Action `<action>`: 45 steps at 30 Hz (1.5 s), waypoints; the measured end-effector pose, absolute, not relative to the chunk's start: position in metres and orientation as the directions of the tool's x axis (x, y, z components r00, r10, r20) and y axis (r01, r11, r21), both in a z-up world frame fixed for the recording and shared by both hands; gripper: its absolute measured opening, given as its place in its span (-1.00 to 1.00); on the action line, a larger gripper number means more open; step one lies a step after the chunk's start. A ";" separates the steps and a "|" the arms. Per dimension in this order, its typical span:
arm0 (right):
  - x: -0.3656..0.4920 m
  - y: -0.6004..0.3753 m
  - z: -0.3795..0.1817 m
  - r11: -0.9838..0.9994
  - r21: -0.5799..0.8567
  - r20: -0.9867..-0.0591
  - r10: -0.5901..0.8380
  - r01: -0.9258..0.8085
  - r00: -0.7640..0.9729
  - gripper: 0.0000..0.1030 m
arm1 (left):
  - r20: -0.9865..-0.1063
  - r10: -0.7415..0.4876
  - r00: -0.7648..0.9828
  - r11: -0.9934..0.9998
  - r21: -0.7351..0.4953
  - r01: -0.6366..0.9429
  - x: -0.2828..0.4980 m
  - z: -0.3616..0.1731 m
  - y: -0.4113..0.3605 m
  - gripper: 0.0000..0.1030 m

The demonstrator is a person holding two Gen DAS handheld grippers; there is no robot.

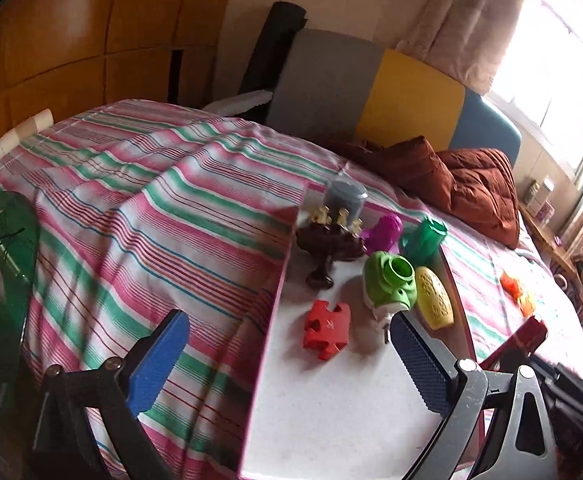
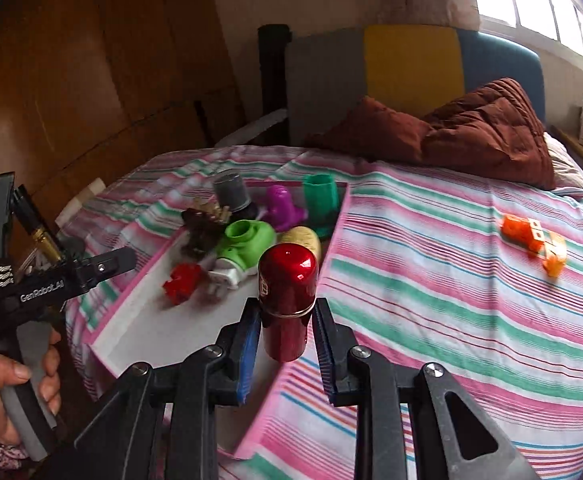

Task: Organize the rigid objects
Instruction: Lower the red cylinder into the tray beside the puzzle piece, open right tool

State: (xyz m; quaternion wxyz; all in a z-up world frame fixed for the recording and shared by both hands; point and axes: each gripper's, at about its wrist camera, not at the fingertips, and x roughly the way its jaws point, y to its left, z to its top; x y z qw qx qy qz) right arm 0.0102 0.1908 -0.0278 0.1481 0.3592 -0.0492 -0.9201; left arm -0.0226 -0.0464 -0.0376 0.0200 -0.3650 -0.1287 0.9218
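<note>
**Right claw grips red canister over tray edge; left claw wide open, empty**

The right claw (image 2: pixel 287 332) is closed on a glossy red canister (image 2: pixel 287 300), upright, domed top up, blue pads (image 2: pixel 251 344) pressing both sides. A small pale mark sits on the canister's left side, unreadable. It hangs above the near right rim of the pink-edged white tray (image 2: pixel 131 320), which lies on the striped bed (image 2: pixel 451 280).

The left claw (image 1: pixel 287 360) is spread wide with nothing between its blue pads (image 1: pixel 159 364); it hovers over the tray's (image 1: pixel 331 400) near left part. From the right wrist view its black body reads "GenRobot.AI", and the person's left hand (image 2: pixel 15 396) holds its grey handle.

The tray's far end is crowded: a red puzzle-piece block (image 1: pixel 326 328), a green-and-white toy (image 1: pixel 389 284), a yellow perforated oval (image 1: pixel 434 298), a dark brown stand with small gold figures (image 1: pixel 331 240), a purple piece (image 1: pixel 383 232), a green cup (image 1: pixel 425 238), a grey cup (image 1: pixel 345 198). These pack the space ahead of the canister; the near half of the tray is bare white.

An orange block toy (image 2: pixel 531 240) lies on the bed well right of the tray. A brown quilt (image 2: pixel 471 132) is bunched at the grey, yellow and blue headboard (image 2: pixel 411 64). A green glass side table (image 1: pixel 7 240) stands left of the bed.
</note>
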 end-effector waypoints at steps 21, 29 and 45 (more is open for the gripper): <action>-0.043 0.067 -0.068 -0.821 0.444 -0.753 -0.559 0.359 -0.347 -0.50 | -0.625 0.048 -0.779 -0.927 -0.319 0.199 -0.024 -0.016 -0.107 0.97; -0.049 0.069 -0.071 -0.825 0.475 -0.749 -0.562 0.307 -0.352 -0.46 | -0.628 0.063 -0.776 -0.915 -0.347 0.206 -0.024 -0.017 -0.110 0.97; -0.026 0.116 -0.038 -0.863 0.405 -0.728 -0.504 0.302 -0.465 -0.45 | -0.636 0.176 -0.751 -0.924 -0.370 0.097 -0.021 -0.023 -0.079 0.97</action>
